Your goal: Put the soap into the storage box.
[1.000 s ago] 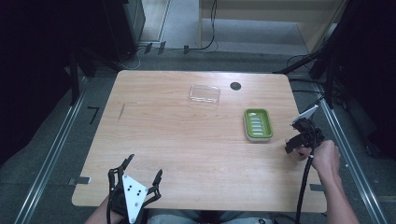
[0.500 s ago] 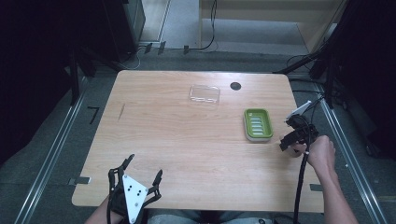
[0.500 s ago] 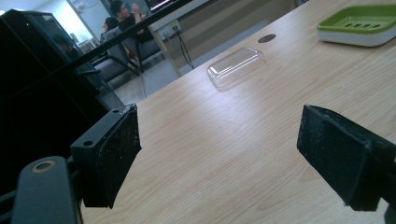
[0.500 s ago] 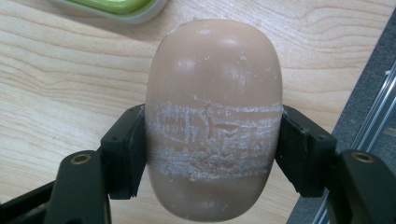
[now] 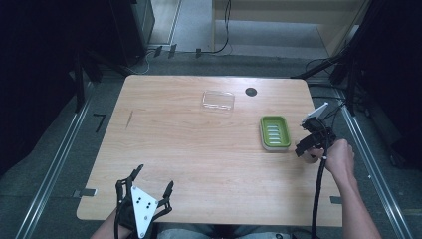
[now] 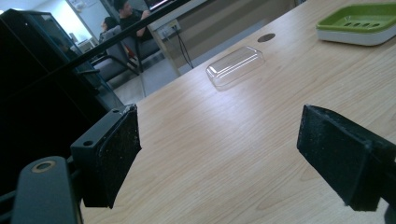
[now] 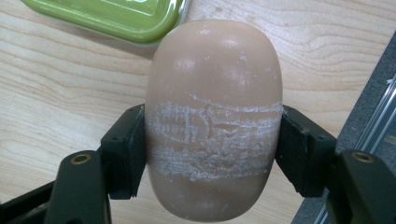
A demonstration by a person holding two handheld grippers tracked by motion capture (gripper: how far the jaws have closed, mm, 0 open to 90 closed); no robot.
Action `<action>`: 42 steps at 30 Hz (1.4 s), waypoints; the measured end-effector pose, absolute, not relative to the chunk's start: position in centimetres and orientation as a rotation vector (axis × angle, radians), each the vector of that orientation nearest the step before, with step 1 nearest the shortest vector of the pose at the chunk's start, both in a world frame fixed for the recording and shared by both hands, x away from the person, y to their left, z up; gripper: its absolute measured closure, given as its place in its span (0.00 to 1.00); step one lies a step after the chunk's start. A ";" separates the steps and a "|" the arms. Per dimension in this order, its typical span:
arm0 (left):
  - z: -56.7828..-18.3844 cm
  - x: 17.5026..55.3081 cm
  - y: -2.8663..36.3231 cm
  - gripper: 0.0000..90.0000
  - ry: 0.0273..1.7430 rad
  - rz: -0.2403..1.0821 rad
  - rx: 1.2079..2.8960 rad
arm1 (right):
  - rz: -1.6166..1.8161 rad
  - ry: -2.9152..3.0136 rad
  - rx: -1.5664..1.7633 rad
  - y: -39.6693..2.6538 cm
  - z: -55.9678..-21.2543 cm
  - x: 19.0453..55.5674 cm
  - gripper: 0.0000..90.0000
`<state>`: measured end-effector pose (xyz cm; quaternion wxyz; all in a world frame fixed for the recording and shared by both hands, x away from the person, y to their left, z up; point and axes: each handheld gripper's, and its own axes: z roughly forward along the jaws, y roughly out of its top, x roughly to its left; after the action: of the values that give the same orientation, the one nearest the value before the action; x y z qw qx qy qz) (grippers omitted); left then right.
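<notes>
Left gripper [image 5: 143, 185] idling at table [image 5: 189, 149] near edge, jaws apart, empty. Right gripper [image 5: 312, 144], clamping soap bar [image 7: 212, 116], is advancing from right edge toward green soap dish [image 5: 274, 132]; placement likely imminent.

Worktop [image 5: 199, 149] lying mostly bare across left and middle, giving wide passage. Clear lid [image 5: 218, 100] and dark round hole [image 5: 251, 91] sitting near far edge. Green soap dish [image 5: 274, 132] occupying right side, just beside right gripper [image 5: 309, 149]. Left gripper [image 5: 143, 194] hovering at near edge, open worktop stretching ahead of it.
</notes>
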<state>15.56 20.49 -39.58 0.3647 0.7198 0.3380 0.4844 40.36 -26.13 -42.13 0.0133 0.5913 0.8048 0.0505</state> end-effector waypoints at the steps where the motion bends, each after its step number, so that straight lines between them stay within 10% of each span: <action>1: -39.6 15.6 20.5 0.16 0.869 1.245 1.852 | 0.155 2.508 1.842 -26.1 -42.1 40.4 0.37; 42: -39.6 15.6 20.4 0.16 0.865 1.244 1.859 | 0.151 2.524 1.824 -25.3 -41.0 43.5 0.37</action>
<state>15.58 20.43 -39.60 0.3633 0.7222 0.3361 0.4832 43.47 -25.25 -41.00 0.0120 0.5851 0.8094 0.0485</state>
